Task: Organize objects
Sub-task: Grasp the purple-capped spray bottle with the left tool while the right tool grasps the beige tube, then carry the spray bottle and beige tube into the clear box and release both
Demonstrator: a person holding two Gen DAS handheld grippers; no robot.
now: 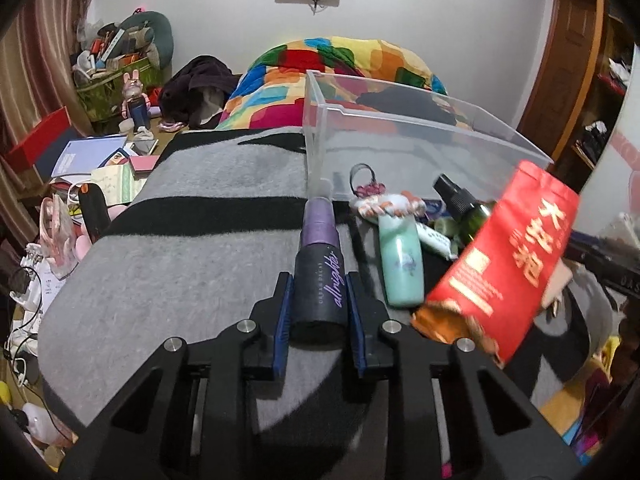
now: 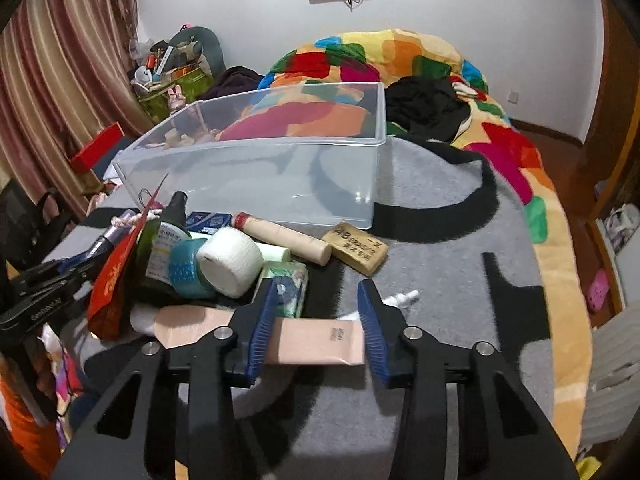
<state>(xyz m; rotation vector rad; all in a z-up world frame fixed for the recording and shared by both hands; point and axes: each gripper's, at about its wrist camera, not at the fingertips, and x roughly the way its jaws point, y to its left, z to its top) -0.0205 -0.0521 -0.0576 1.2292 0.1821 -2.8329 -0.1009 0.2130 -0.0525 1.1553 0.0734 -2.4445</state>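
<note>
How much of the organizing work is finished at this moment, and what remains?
Nothing looks done: the clear bin holds nothing. In hand: the left claw grips the purple spray bottle; the right claw straddles the pink tube. Left: the white roll, green bottle and the rest.

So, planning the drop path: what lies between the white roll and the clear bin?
Right wrist view: a cream tube with a red cap lies between the white roll and the bin, with a blue box beside it.
</note>
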